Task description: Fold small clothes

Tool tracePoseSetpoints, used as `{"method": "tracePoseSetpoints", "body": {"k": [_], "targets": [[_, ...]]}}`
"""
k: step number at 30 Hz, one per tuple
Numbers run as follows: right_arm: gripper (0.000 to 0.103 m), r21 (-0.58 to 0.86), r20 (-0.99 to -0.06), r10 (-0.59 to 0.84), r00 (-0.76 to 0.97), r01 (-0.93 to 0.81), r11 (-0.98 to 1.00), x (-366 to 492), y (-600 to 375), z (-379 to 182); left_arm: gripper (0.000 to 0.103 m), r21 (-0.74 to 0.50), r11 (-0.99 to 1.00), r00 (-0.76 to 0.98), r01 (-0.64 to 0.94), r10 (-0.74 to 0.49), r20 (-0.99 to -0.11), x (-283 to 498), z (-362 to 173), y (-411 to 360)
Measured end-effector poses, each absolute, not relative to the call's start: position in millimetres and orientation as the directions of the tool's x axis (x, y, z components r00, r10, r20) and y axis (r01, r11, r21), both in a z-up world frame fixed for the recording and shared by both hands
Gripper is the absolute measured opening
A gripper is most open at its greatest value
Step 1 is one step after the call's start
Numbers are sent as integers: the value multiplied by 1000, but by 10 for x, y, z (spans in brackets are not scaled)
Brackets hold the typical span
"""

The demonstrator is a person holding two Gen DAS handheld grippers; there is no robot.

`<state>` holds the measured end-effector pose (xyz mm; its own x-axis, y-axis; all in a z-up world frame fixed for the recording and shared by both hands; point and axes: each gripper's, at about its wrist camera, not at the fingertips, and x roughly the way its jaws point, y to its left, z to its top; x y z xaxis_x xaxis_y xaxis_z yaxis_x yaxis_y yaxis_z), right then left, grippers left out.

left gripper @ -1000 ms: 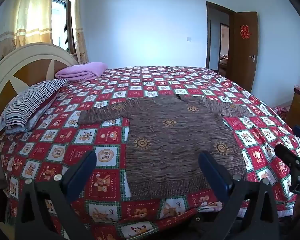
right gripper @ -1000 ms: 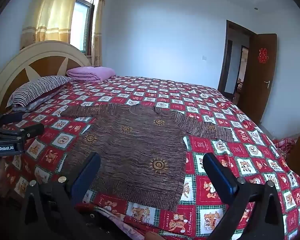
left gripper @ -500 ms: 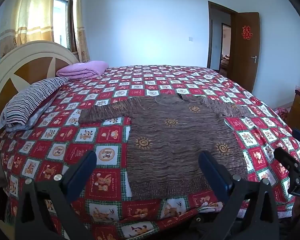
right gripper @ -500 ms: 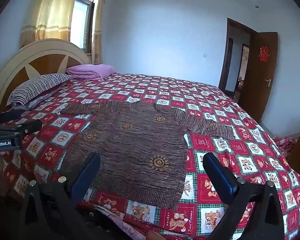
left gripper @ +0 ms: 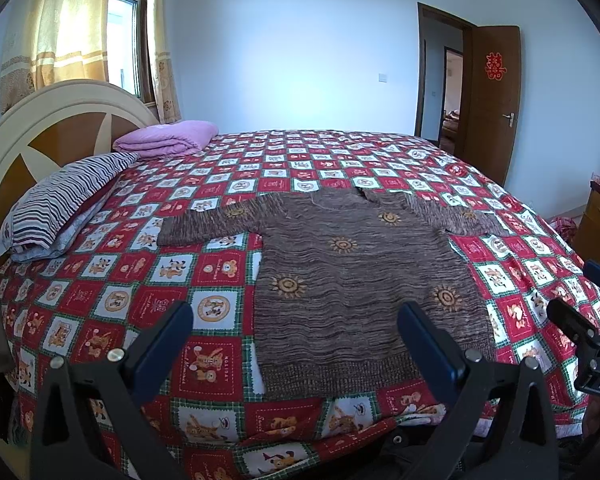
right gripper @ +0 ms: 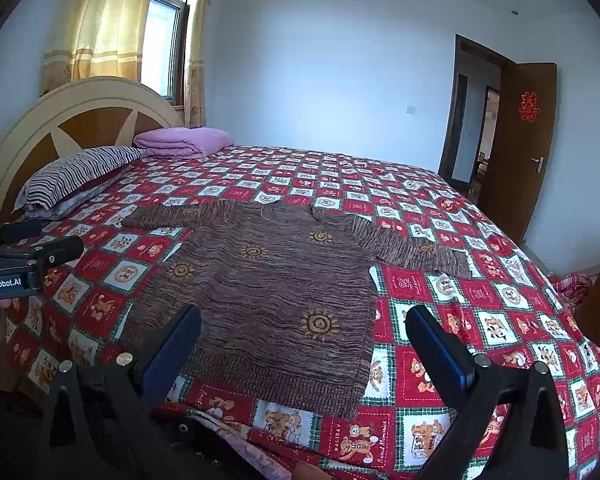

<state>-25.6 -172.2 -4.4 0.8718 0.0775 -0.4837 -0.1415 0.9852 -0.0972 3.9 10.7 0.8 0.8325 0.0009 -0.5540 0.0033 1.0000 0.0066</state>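
A brown knit sweater [left gripper: 352, 276] with orange sun motifs lies flat and face up on the red-and-white patchwork quilt [left gripper: 148, 296], both sleeves spread out sideways, its ribbed hem toward the near edge of the bed. The left gripper [left gripper: 294, 332] hovers above that hem with its jaws spread wide, grasping nothing. The right gripper [right gripper: 302, 334] likewise hangs over the sweater's lower half, fingers parted and empty. Beyond the sweater's left sleeve, a striped pillow [left gripper: 64, 200] leans by the curved headboard [left gripper: 40, 120], and a folded pink blanket [left gripper: 166, 138] sits just past the pillow. Far beyond the sweater's right sleeve, a brown door [right gripper: 520, 148] stands open.
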Motion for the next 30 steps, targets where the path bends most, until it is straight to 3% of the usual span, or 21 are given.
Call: {"method": "tracePoseSetpoints", "body": {"k": [30], "targets": [[102, -88, -497, 93, 863, -157, 984, -235, -1703, -84, 103, 0, 1000, 829, -4, 3, -559, 39, -38, 84]]}}
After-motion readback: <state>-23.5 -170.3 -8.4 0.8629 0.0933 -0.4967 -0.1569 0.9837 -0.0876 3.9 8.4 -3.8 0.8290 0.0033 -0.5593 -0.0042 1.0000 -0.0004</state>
